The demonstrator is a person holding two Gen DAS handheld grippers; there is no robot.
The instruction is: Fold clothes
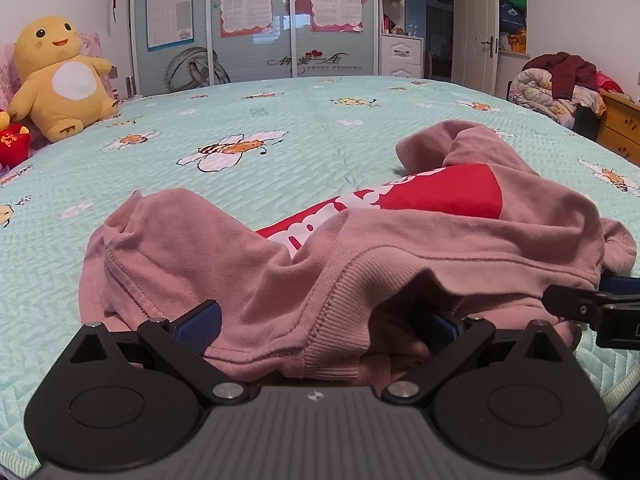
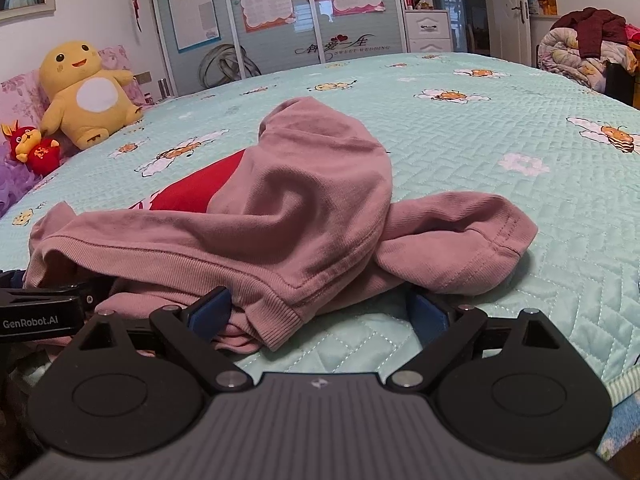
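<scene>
Black grippers [image 2: 320, 316] – blue pads [image 2: 210, 314], silver screws, "GenRobot.AI" mark

Dusty-pink sweatshirt [image 1: 400, 248] with red print; mint bedspread [image 1: 280, 120] patterned with bees

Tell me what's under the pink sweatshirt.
The pink sweatshirt lies on the bee-print bedspread. Its near hem drapes over the left claw, hiding one finger. Anything else beneath is covered.

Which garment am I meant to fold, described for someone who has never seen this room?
Start from the big bed with the mint-green quilted bee-print bedspread. At its near edge, straight ahead of both grippers, lies a crumpled dusty-pink cotton sweatshirt. Its red chest panel with white lettering sets it apart from the yellow plush toy by the pillows.
</scene>
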